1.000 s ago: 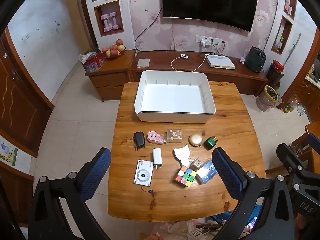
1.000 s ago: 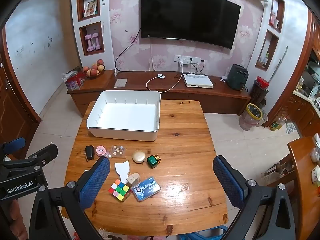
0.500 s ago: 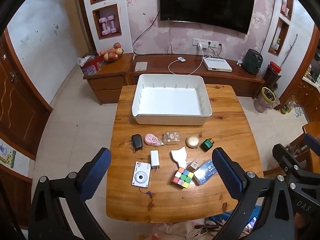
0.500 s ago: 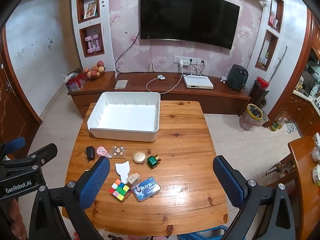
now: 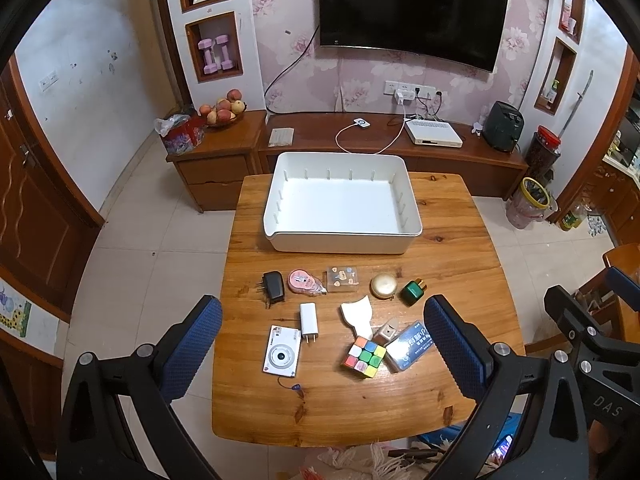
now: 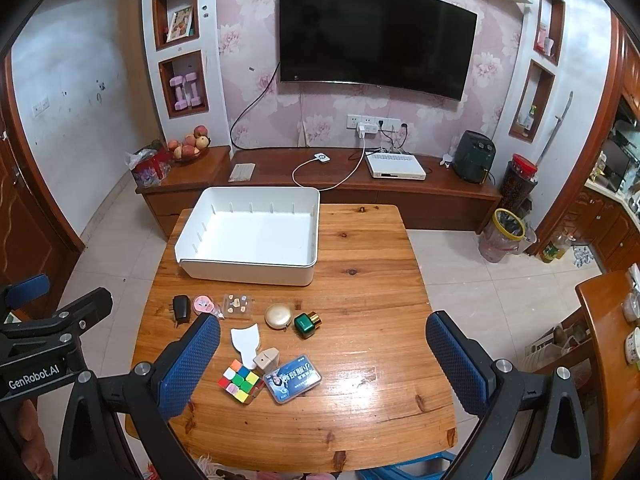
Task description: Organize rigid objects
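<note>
Wooden table point(image 5: 360, 400) fills the space under my left tongs point(image 5: 322, 344), which hang wide apart and hold nothing. Through the left view, the white camera point(image 5: 281, 351) and the white charger point(image 5: 309, 319) lie just ahead, between my two fingers. The puzzle cube point(image 5: 363, 357) sits toward my right finger, touching a small beige block point(image 5: 385, 331) and just beside the blue card case point(image 5: 410, 346). Farther ahead run the black plug point(image 5: 274, 287), pink tape roll point(image 5: 302, 281), clear sticker box point(image 5: 342, 279), gold compact point(image 5: 383, 285) and green bottle point(image 5: 413, 291). Well beyond them stands the white bin point(image 5: 280, 216), with nothing in it that I can see.

From the right view, my right tongs point(image 6: 322, 350) are also spread wide and carry nothing. The cube point(image 6: 239, 381), the card case point(image 6: 297, 378) and a white card piece point(image 6: 245, 343) lie just ahead near my left finger; the bin point(image 6: 248, 274) sits far ahead and to the left, bare inside.

My worry is the crowded cluster: closing on the cube could nudge the block or the case, and I judge the flat case and camera may slip from the pads since they lie low on the wood. The camera's thin strap point(image 5: 289, 385) might also snag. My other tongs point(image 6: 56, 332) hover close at the left, so the two could collide.
</note>
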Available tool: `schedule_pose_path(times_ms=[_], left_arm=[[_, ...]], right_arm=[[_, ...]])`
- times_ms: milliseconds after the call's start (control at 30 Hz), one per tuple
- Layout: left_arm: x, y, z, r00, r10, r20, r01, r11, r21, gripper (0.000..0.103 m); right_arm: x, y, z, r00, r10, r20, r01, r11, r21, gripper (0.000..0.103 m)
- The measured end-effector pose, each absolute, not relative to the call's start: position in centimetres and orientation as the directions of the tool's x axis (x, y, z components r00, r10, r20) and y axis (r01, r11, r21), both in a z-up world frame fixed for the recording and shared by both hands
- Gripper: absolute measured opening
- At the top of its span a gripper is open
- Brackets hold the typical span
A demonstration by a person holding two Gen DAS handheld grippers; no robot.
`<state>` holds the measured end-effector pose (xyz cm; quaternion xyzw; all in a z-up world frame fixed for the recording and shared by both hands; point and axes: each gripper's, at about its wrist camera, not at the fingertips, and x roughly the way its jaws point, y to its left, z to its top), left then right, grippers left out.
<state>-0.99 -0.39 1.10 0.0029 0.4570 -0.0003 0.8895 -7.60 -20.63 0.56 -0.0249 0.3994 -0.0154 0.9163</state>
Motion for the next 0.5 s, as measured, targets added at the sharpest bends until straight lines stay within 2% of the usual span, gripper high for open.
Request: schedule_pose_path(times_ms=[500], left_arm=[[-0.98,-0.09,1.19,0.58,-0.001,-0.814,0.001,1.0,0.0,0.101]], right_arm=[[-7.67,-20.37,0.73,0.683,-0.048,-0.729,0.006,0.998,-0.061,0.103]])
